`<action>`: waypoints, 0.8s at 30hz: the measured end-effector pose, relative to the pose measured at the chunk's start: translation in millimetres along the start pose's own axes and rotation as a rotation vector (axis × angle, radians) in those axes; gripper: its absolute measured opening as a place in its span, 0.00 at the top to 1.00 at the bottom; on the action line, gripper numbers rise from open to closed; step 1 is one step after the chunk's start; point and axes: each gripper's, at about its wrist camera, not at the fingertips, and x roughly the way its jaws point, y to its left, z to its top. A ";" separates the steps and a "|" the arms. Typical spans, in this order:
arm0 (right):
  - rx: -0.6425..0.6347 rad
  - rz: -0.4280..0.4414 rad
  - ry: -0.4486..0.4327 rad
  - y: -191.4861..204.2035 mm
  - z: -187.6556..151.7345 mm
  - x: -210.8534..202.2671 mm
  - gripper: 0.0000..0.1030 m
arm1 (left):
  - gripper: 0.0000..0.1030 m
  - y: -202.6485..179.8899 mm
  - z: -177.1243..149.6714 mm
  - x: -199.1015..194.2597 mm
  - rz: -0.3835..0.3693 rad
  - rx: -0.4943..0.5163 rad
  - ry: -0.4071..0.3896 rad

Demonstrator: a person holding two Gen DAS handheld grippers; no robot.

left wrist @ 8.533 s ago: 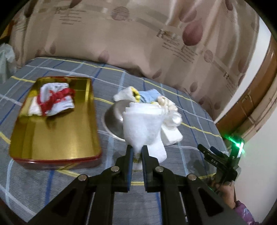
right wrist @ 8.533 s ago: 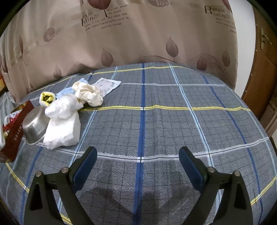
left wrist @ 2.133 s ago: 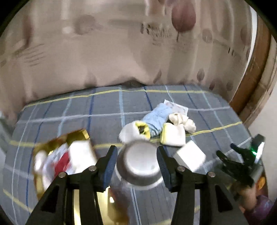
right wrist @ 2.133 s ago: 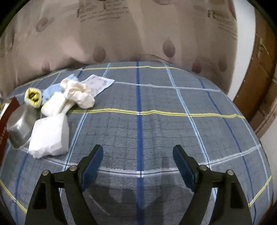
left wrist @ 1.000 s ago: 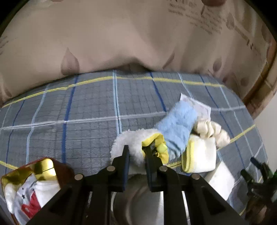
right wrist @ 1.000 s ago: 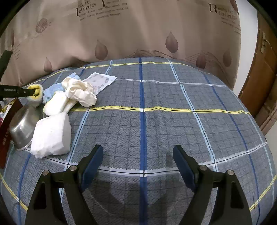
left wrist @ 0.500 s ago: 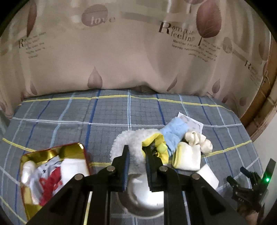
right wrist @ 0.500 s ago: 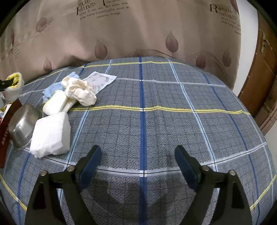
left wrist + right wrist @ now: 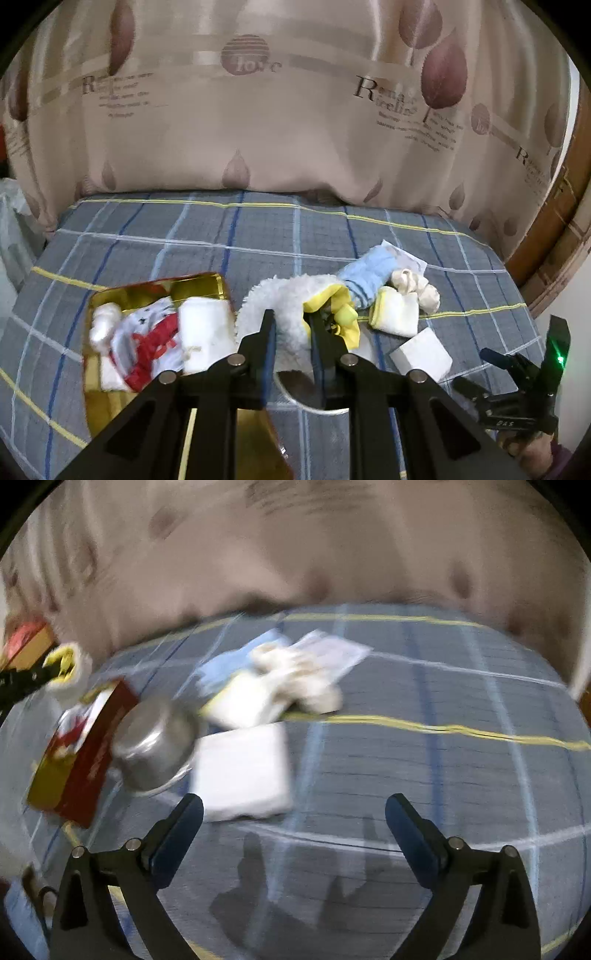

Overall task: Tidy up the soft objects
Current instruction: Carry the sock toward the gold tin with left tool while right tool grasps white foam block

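My left gripper is shut on a fluffy white and yellow soft item and holds it up above the steel bowl, beside the gold tin. The tin holds a red-and-white cloth and a white folded cloth. On the bed lie a blue sock, a cream knotted cloth, a yellow-edged white cloth and a white folded pad. My right gripper is open and empty, low over the bed near the pad; this view is blurred.
The plaid blue bedcover spreads under everything. A beige curtain hangs behind the bed. A paper sheet lies under the blue sock. A wooden door frame stands at the right.
My left gripper closed on the white and yellow item and lifted it off the pile, drifting toward the tin. My right gripper has just swung left toward the white pad.
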 end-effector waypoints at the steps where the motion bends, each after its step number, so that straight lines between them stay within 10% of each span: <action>1: -0.024 -0.004 0.012 7.9 2.4 2.0 0.04 | 0.83 2.3 -1.4 -3.0 0.000 -0.002 -0.001; 12: -0.084 -0.050 0.176 28.7 20.8 45.9 0.03 | 0.83 40.2 -24.7 -29.3 0.042 -0.086 -0.004; 15: -0.062 0.015 0.215 26.6 17.6 55.4 0.39 | 0.83 47.7 -31.5 -30.6 0.055 -0.101 0.005; 24: -0.089 0.083 0.072 48.2 38.7 13.9 0.43 | 0.83 59.8 -42.3 -34.5 0.052 -0.138 0.007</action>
